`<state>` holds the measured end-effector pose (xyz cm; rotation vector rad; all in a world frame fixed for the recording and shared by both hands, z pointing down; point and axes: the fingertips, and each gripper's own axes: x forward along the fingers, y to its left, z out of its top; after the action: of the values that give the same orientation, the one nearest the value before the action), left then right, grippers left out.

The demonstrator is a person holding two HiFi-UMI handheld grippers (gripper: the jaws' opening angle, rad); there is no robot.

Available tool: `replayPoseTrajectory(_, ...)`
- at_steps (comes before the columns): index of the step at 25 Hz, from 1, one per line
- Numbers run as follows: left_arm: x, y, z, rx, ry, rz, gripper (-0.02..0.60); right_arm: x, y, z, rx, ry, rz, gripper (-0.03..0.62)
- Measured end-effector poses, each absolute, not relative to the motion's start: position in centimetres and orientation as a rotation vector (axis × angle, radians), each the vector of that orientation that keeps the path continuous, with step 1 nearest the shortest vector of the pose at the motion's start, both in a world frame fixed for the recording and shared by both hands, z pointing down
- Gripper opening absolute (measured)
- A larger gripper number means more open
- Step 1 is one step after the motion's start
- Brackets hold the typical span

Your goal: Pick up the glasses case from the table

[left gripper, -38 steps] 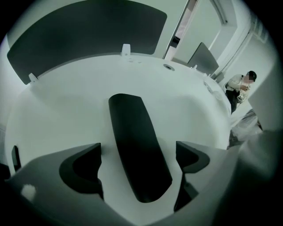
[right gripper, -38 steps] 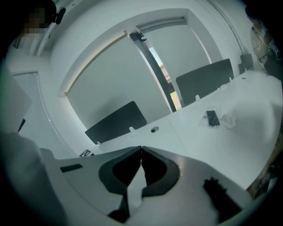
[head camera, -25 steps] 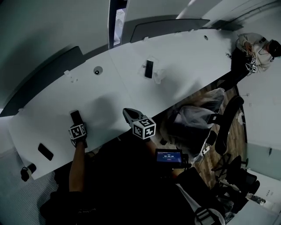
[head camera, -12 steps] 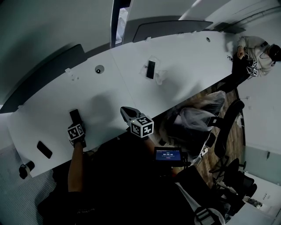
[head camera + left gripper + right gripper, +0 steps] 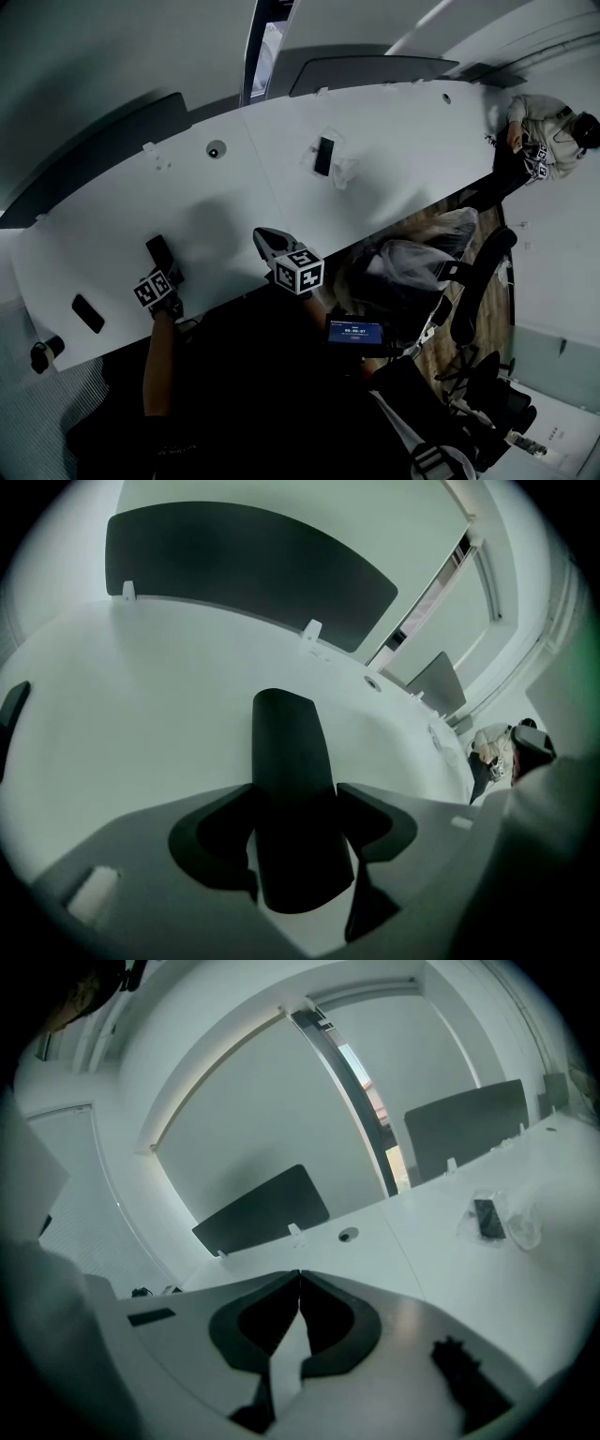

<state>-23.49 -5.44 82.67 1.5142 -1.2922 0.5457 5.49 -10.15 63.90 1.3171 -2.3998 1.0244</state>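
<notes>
Left tool has narrowed and rolled since a second ago and now pinches the dark glasses case across its sides at the tabletop's near edge, so grasp appears made, lift outstanding; right tool is pressed together, empty.

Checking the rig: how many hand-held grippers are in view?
2: left hand-held gripper, shut on the glasses case; right hand-held gripper, shut and empty, over the table to its right.
</notes>
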Motion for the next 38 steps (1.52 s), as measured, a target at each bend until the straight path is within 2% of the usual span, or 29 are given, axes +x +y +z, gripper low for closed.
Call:
replayPoseTrajectory(10, -21.2, -5.1, 78.9, 1.577, -1.254, 0.297, 0.284, 2.4, -11.0, 63.7, 1.193, -2.446, 0.992, 0.009)
replayPoseTrajectory(27, -24.5, 0.5, 72.1, 1.635, -1.330, -0.085, 0.284, -7.2, -9.9, 63.7, 0.802, -2.536, 0.871, 0.009)
replayPoseTrajectory(38, -25.1, 3.8, 71.0, 1.632, -1.322, -0.210, 0.284, -15.4, -3.7, 60.9, 0.279, -2.682, 0.401, 0.008)
